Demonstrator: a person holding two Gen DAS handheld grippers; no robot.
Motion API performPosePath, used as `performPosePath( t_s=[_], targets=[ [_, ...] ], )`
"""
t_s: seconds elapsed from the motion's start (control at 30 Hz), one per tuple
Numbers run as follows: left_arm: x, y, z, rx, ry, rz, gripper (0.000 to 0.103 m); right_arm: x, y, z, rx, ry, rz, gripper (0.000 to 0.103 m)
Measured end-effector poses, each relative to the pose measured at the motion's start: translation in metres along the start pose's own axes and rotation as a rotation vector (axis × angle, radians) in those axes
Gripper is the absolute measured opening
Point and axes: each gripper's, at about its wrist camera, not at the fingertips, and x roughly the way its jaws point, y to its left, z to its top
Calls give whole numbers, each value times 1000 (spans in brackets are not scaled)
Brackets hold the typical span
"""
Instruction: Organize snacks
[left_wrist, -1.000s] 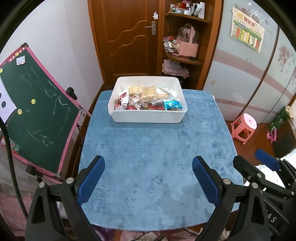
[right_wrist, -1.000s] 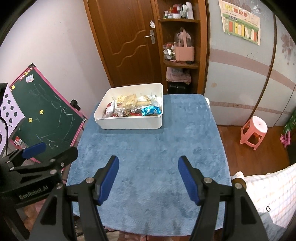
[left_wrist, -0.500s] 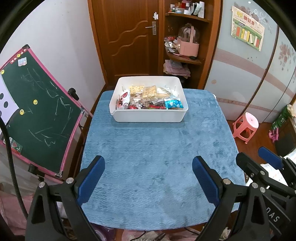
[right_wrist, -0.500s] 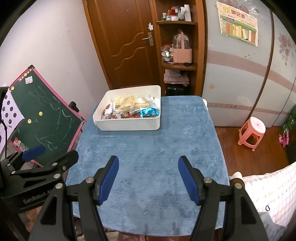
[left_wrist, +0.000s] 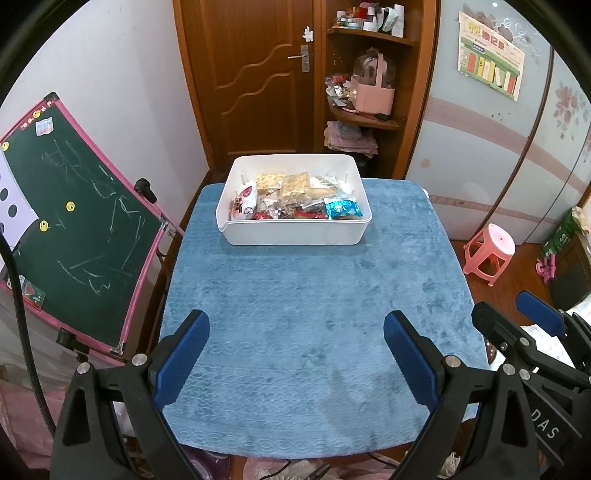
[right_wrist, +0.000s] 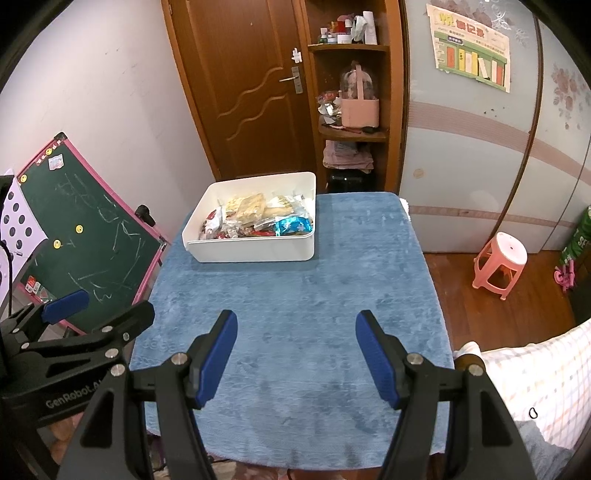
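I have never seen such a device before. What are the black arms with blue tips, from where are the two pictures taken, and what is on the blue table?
They are two hand-held grippers, one in each hand of a person; there is no robot arm. Each carries a wide-angle camera that looks along its own two fingers, so one picture comes from the left gripper and the other from the right gripper. Each also shows its neighbour at the edge. The blue parts are soft pads on the fingers.

Both grippers are open and hold nothing. They hang above the near part of a table under a blue cloth. At the far end stands a white bin full of packaged snacks. Nothing else lies on the cloth.
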Motion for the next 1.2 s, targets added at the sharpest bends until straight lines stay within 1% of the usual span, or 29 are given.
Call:
performPosePath(
  t_s=[0.7,1.2],
  targets=[
    [3,2,1,0,9,-7,95,1,-1,0,4,2,-2,67],
    [8,4,3,3,21,-12,95,8,-10,-2,20,13,-2,67]
  ],
)
